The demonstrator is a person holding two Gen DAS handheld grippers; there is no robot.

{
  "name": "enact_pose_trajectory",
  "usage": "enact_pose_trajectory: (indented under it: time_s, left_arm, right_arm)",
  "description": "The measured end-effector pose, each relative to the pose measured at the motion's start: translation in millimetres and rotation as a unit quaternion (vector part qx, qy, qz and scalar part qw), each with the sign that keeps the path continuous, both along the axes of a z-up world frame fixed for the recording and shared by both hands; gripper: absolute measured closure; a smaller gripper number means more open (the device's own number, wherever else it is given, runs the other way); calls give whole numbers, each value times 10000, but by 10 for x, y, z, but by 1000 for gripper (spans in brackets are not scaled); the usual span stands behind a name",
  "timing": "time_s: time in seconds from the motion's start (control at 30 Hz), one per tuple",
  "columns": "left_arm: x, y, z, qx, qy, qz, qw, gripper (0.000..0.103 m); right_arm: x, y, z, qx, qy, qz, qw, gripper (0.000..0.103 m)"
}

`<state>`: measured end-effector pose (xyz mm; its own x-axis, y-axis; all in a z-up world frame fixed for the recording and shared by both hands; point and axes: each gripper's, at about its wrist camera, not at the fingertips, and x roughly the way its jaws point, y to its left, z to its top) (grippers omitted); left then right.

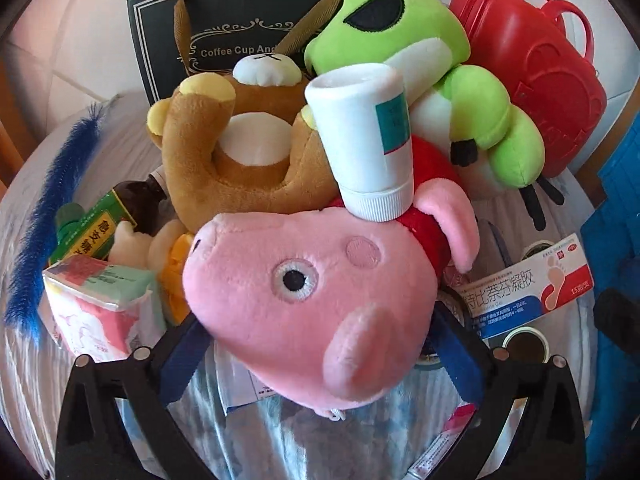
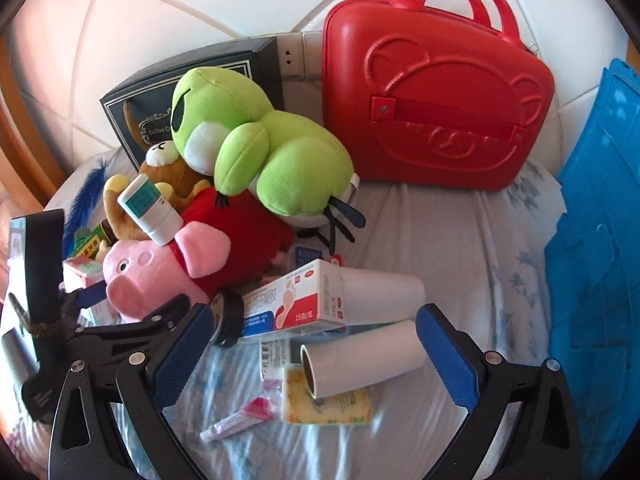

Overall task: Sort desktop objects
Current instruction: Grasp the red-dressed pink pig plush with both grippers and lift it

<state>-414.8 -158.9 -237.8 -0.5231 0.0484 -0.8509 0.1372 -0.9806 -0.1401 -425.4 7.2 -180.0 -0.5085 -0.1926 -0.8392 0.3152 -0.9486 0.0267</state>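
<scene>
A pink pig plush in a red dress lies at the front of a toy pile; its head sits between my left gripper's blue pads, jaws wide around it. A white medicine bottle rests upside down on the pig. A brown bear plush and a green frog plush lie behind. In the right wrist view my right gripper is open and empty, over a white paper roll. The pig, the left gripper and a red-white medicine box lie just ahead of it.
A red bear-embossed case stands at the back right, a blue crate at the right edge, a black coffee cup box at the back left. A blue feather, tissue pack, yellow sponge and pink tube lie on the cloth.
</scene>
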Motion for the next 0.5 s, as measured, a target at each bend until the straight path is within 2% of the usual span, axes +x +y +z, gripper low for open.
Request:
enact_pose_trajectory:
  time_s: [0.1,0.27,0.37,0.5]
  left_arm:
    - [140,-39,41,-99,159,-123,9997,16]
    - [463,-325,86,-360,122,-76,9992,28]
    - [545,-492,106,-357,75,35,9993,29]
    - [509,-434,94,-344,59,-194,9992,25]
  right_arm:
    - [-8,-87,-43,17,-32,170,9998,0]
    - [47,-284,-59,-64,-59,520,9986,0]
    - [99,-480,-106,-165,-118,844,9962,0]
    - [69,-783,-272,-138,-290,1254,9916,0]
